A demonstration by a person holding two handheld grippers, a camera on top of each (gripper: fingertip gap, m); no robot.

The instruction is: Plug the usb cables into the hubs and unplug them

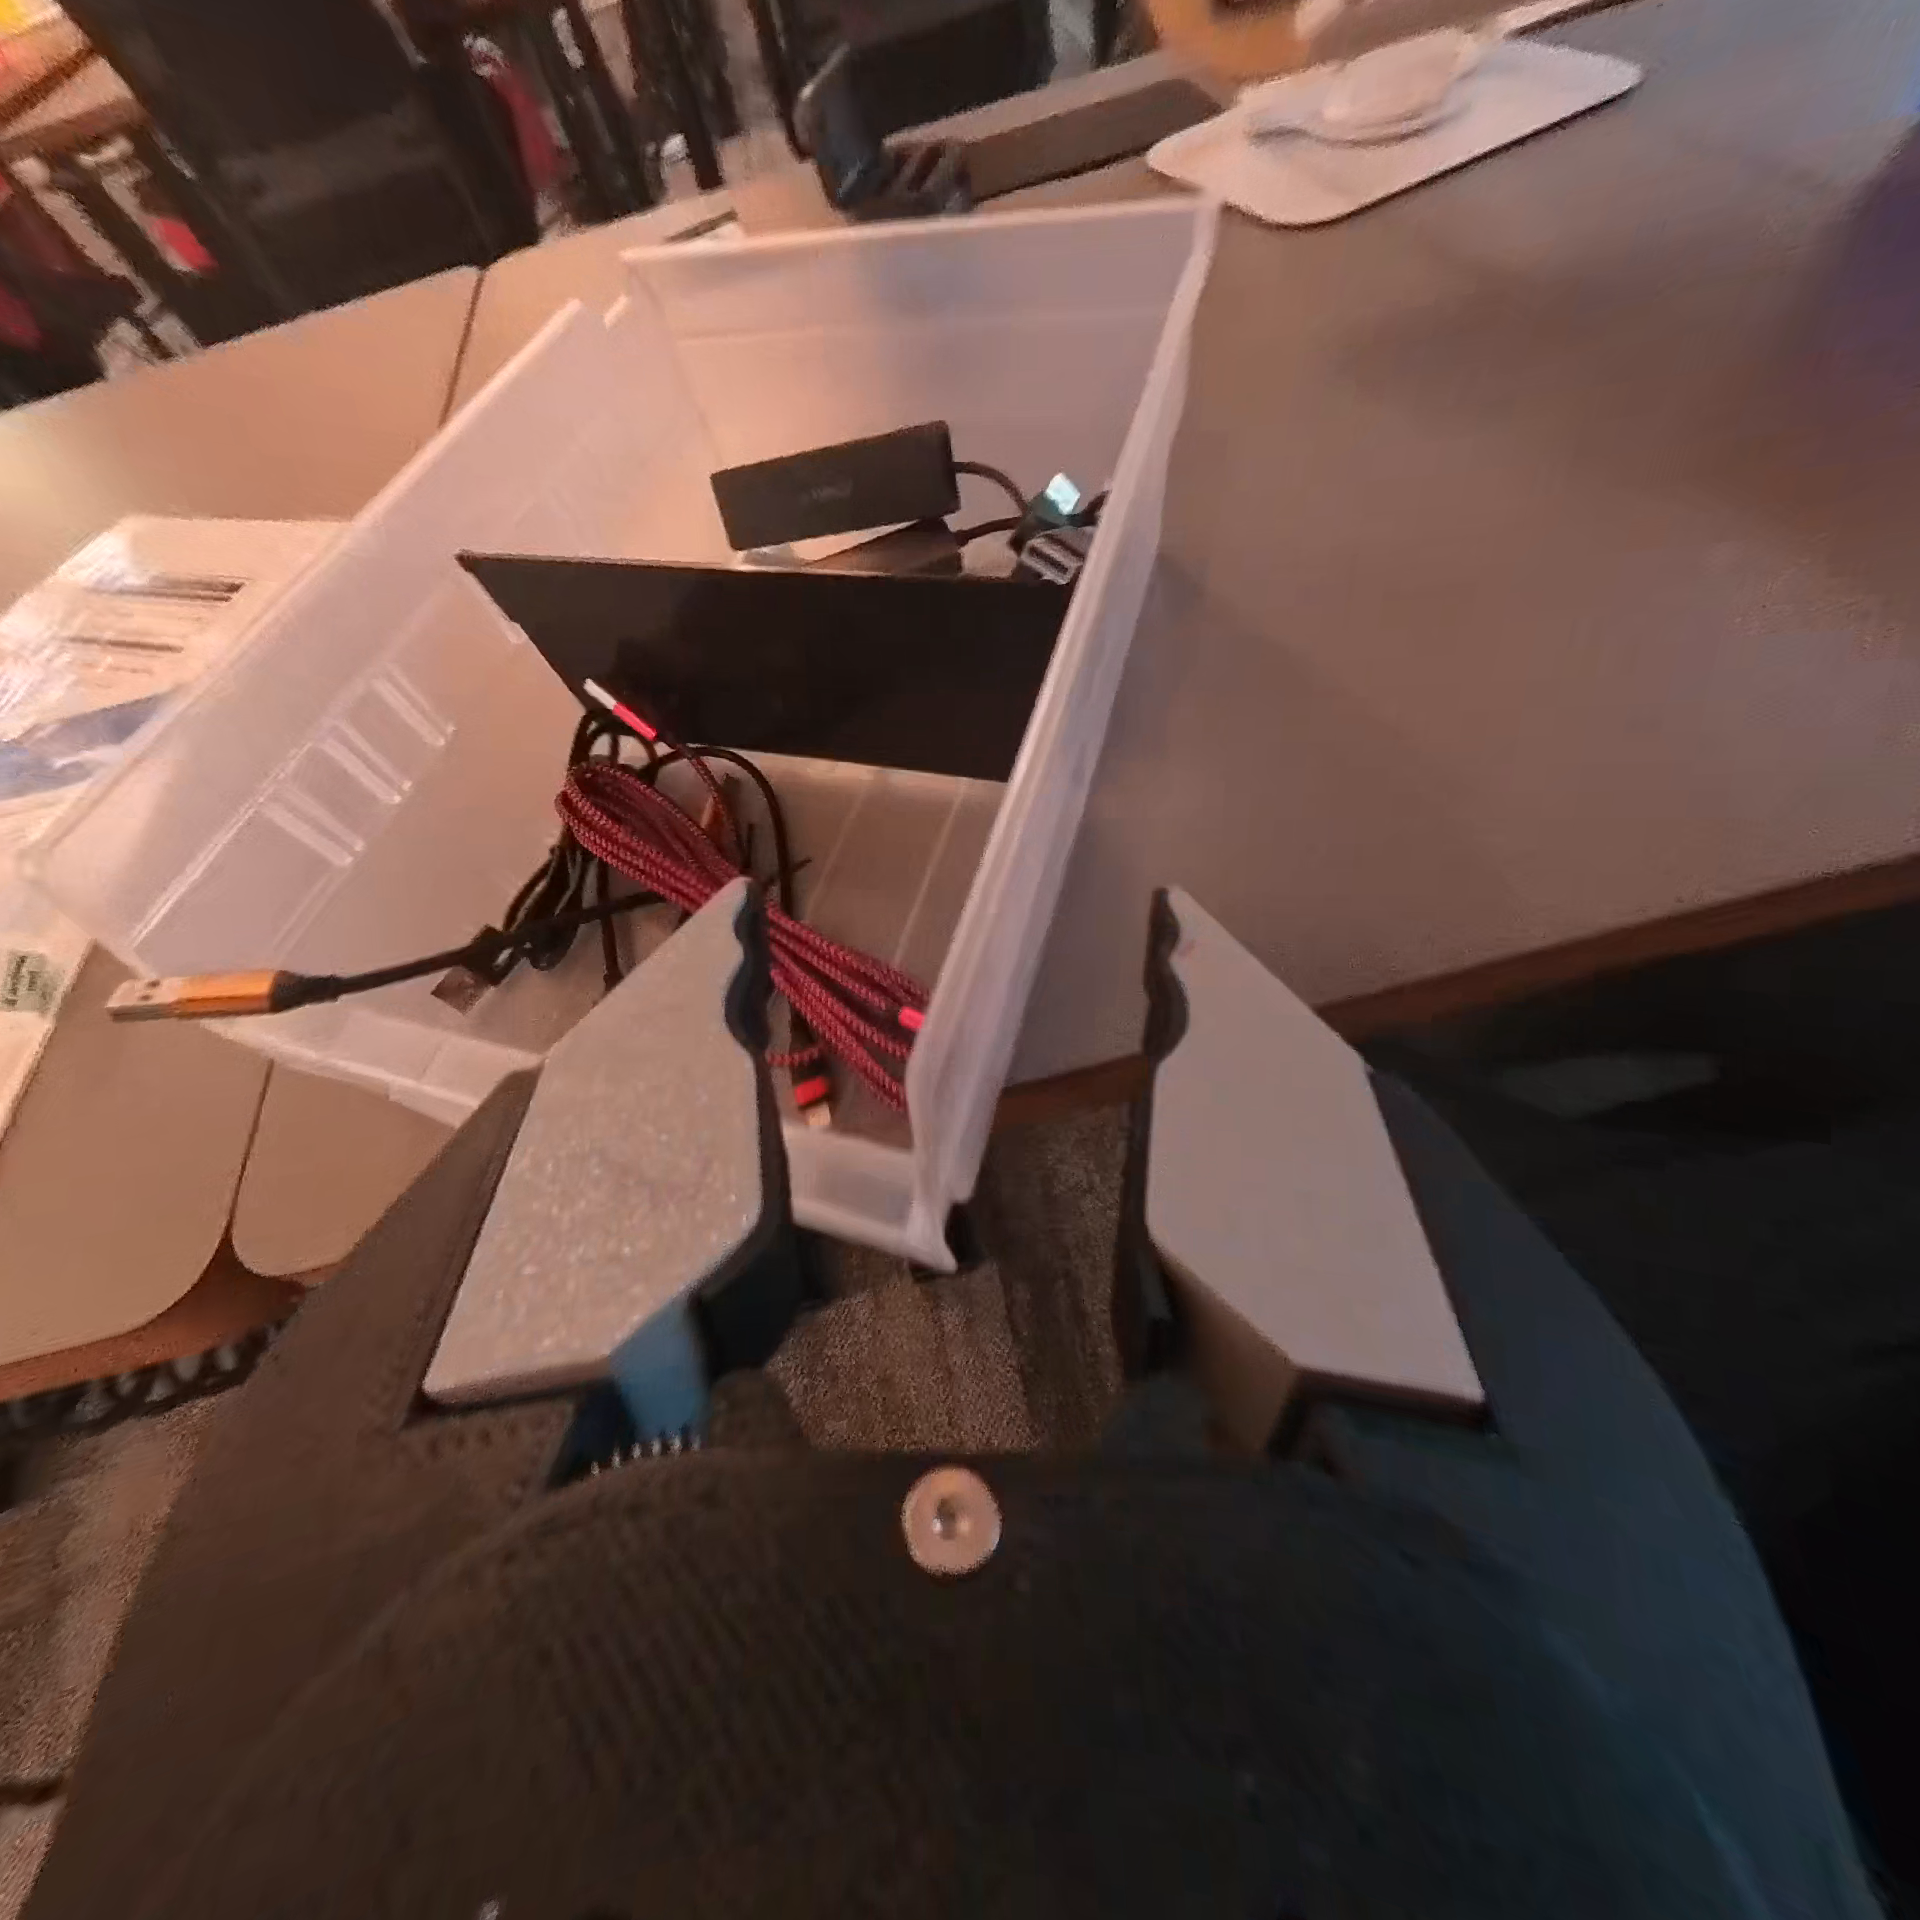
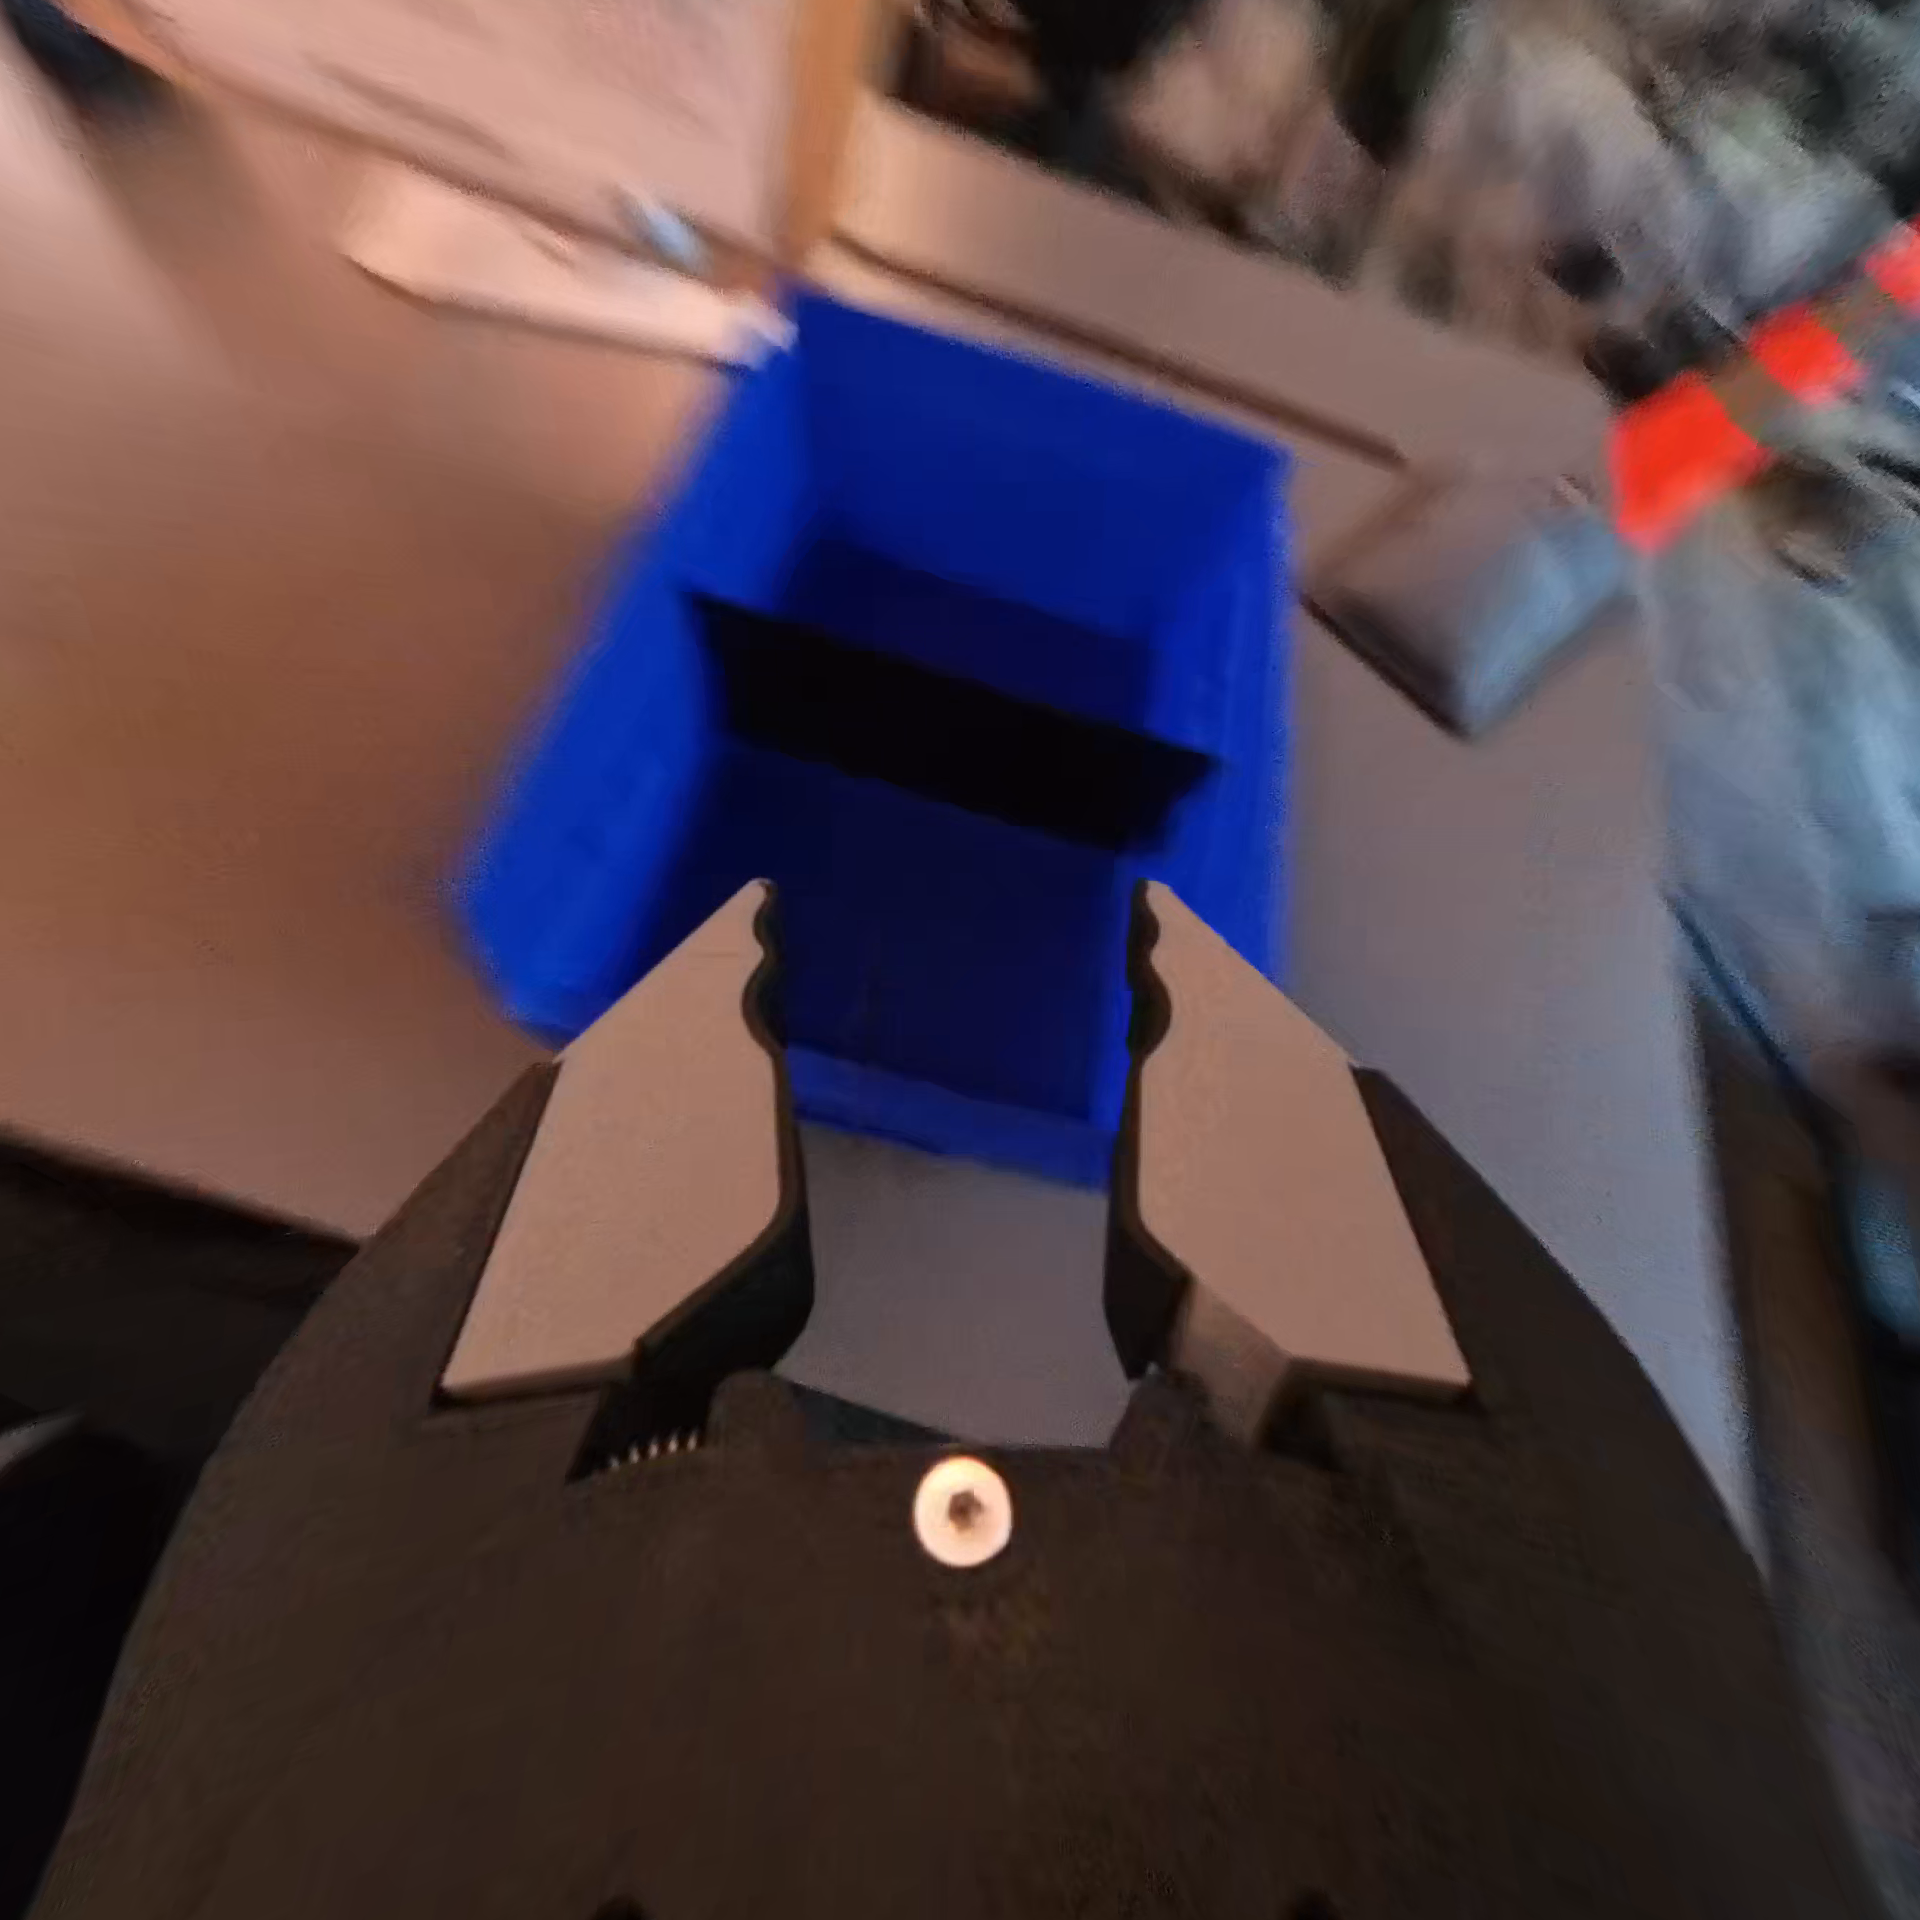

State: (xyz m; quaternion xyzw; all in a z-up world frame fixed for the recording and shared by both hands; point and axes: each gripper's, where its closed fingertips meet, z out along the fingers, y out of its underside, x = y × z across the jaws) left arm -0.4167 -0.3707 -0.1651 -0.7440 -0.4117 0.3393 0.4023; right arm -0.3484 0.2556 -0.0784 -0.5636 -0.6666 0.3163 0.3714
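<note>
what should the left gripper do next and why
Probably ease the left gripper forward and down into the clear bin toward the red cable. It is open and empty just behind the bin's near edge, the cables lie in the near compartment, and the hub sits behind the black divider.

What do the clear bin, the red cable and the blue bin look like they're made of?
Clear bin: likely frosted translucent plastic, since its contents show through the walls. Red cable: braided fabric sheath, red-and-black weave visible. Blue bin: probably opaque matte plastic, though motion blur leaves that unsure.
</note>
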